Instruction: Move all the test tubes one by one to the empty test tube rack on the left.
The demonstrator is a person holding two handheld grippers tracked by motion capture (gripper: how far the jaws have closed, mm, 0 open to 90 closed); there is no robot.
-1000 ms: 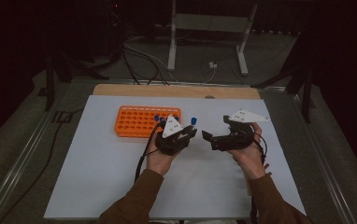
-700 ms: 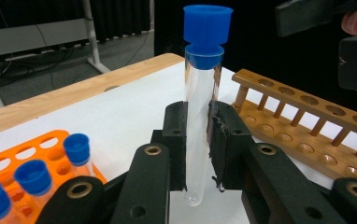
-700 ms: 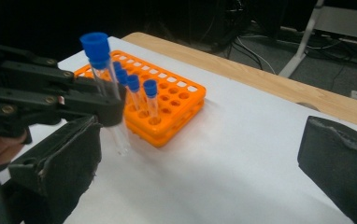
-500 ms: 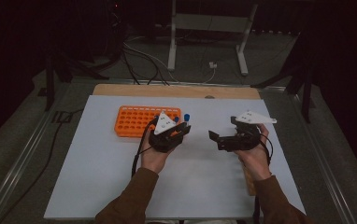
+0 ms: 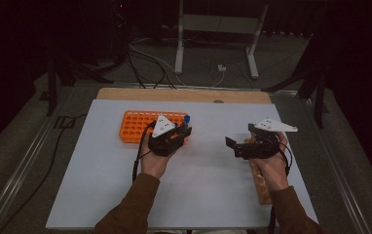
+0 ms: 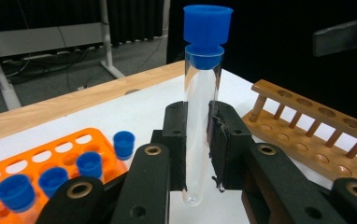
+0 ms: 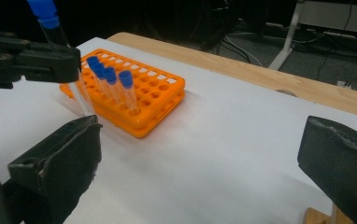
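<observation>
The left gripper [image 6: 197, 149] is pinching a clear glass test tube with a blue plastic cap [image 6: 202, 100] around its lower half, tube upright, rounded bottom poking out just below the pads. In the high view it's held above the white bench sheet [image 5: 101, 185] right at the near-right corner of the orange plastic tube rack [image 5: 140, 124], which sits toward the far left of the sheet with a few more blue-capped tubes [image 7: 116, 84] standing in it.

The right gripper [image 5: 235, 146] has its jaws spread wide with nothing in them, hovering over the right side of the sheet, well apart from the tube. A wooden test tube rack [image 6: 307, 126] lies along the right edge under that hand.

My guess is the tube is headed for the wooden rack. If so: keep it vertical, don't squeeze harder, line the rounded bottom over a hole before lowering, and only let go once it's seated. The grip is low, so the capped top could tip.
</observation>
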